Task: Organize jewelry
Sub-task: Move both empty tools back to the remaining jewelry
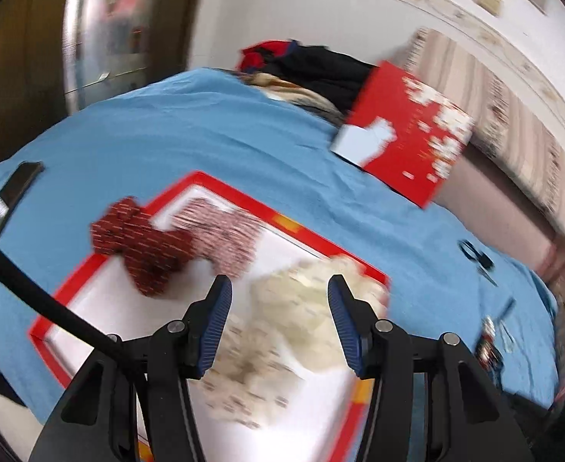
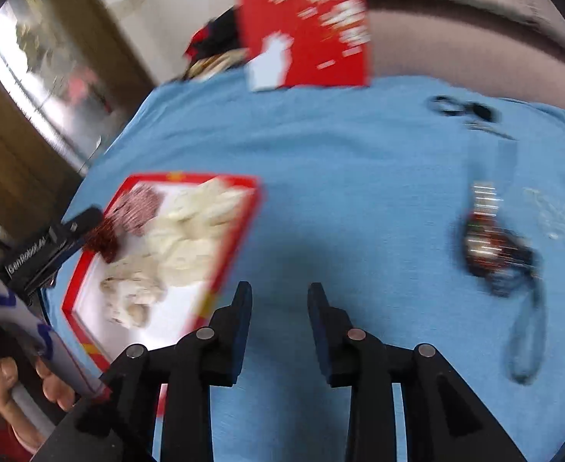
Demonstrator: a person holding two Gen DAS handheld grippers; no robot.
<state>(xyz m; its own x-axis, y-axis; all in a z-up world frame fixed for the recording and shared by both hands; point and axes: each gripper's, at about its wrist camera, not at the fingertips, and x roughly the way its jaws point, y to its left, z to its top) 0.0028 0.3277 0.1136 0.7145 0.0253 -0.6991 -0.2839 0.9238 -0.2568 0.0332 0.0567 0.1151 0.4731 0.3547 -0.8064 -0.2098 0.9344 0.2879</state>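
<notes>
The left claw (image 1: 279, 300) hangs with its two blue-padded fingers (image 1: 217, 325) spread apart and nothing between them. Directly beyond and beneath its tips lies the red-rimmed tray (image 1: 221, 183) with a white floor, resting on the blue cloth (image 1: 190, 127) that covers the counter. In the tray, a heap of cream-white beaded jewelry (image 1: 301, 308) sits just ahead of the claw, partly under its right finger. Ahead and to its left lie a pinkish beaded piece (image 1: 228, 235) and a dark red beaded piece (image 1: 144, 242), the latter spilling over the tray's rim. Far ahead to the right a red box (image 1: 409, 131) stands tilted; far left lies a dark phone (image 1: 13, 192).

The right claw (image 2: 279, 304) also has its fingers apart and empty, over bare blue cloth. The tray (image 2: 244, 215) lies just left of its tips. Well to its right sits a tangled dark jewelry pile (image 2: 494, 246) with a blue strap (image 2: 525, 342) trailing nearer the camera; a pale chain (image 2: 552, 215) lies further right, too blurred to tell more. Far ahead to the right lie scissors (image 2: 463, 109).
</notes>
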